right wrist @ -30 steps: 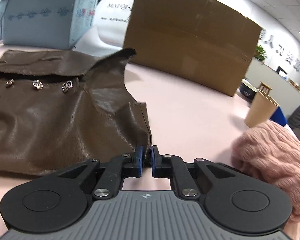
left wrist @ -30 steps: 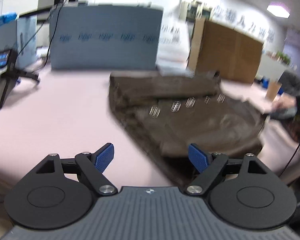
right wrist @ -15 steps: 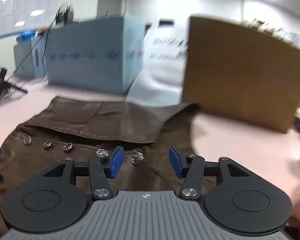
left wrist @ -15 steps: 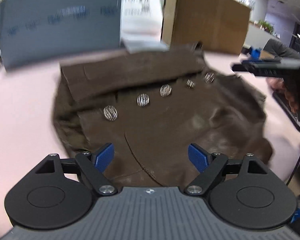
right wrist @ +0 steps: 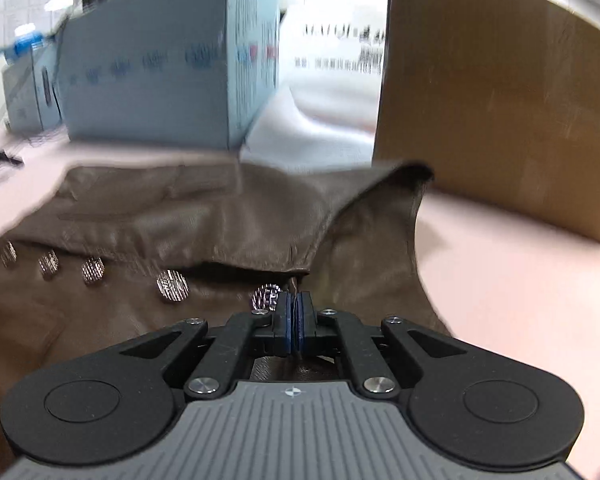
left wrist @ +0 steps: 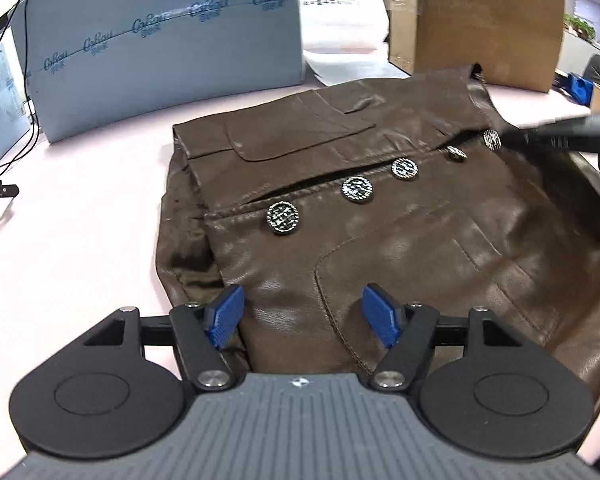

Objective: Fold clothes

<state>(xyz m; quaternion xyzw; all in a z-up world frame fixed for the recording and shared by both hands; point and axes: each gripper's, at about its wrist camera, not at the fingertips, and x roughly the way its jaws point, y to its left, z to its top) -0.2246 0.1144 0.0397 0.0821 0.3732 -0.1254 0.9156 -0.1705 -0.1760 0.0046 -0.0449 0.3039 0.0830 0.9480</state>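
Left wrist view: brown leather double-breasted vest (left wrist: 400, 216) spread flat on pink table (left wrist: 80, 248), ready for folding. Left gripper (left wrist: 303, 314) gaping over near hem, holding nothing. Right gripper (right wrist: 295, 318) pinched onto front edge beside last metal button (right wrist: 266, 296), likely to lift that panel.

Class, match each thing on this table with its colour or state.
Things:
1. vest
2. left gripper
3. right gripper
4. cardboard box

States:
a. shut on the vest
b. open over the vest's hem
c. brown leather with metal buttons
d. stands behind the vest

Pairs: 1-c, 2-b, 3-a, 4-d
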